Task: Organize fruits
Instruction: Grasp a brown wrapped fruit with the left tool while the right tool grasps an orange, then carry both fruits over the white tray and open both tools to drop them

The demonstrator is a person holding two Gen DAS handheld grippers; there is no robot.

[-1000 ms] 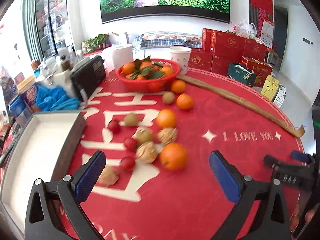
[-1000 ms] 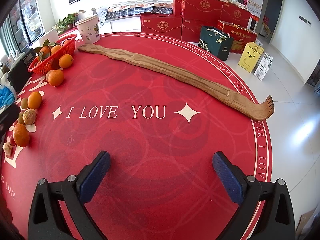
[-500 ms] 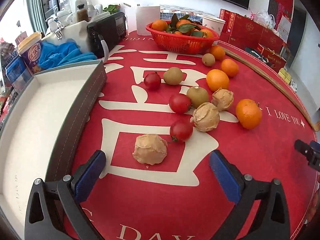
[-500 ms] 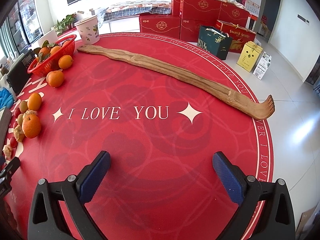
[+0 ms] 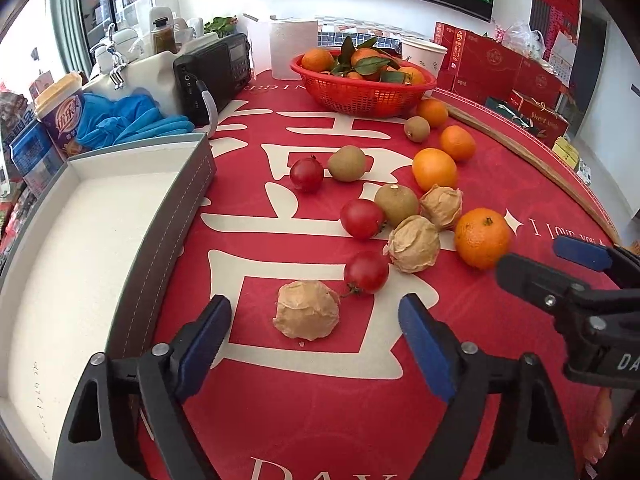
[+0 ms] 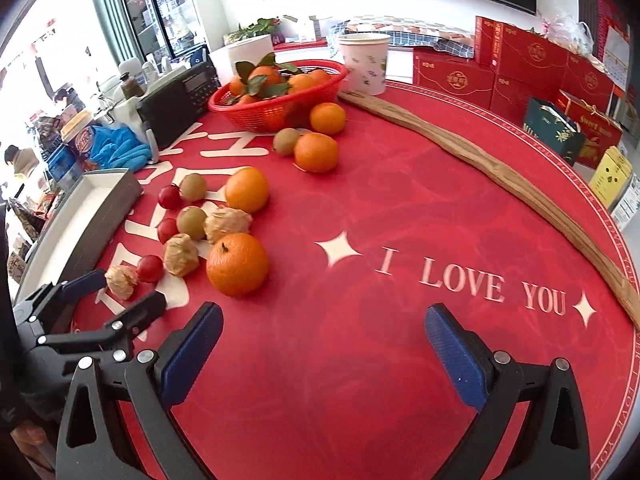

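Loose fruit lies on the red table: oranges (image 5: pixel 483 237), kiwis (image 5: pixel 397 205), red tomatoes (image 5: pixel 366 272) and papery tan husk fruits. My left gripper (image 5: pixel 315 338) is open, its blue pads flanking the nearest husk fruit (image 5: pixel 307 310) without touching it. A grey tray with a white inside (image 5: pixel 80 232) sits at the left. My right gripper (image 6: pixel 322 354) is open and empty over bare cloth, right of the big orange (image 6: pixel 237 264). It also shows in the left wrist view (image 5: pixel 560 264). The left gripper shows in the right wrist view (image 6: pixel 116 294).
A red basket of oranges with leaves (image 5: pixel 362 90) stands at the back. A long wooden stick (image 6: pixel 500 184) runs along the right rim. A black radio (image 5: pixel 214 76), blue gloves (image 5: pixel 132 120), a paper cup (image 6: pixel 366 62) and red gift boxes (image 6: pixel 516 64) surround the area.
My left gripper has moved in closer around the nearest husk fruit. My right gripper has swung left towards the fruit pile, which now fills its view.
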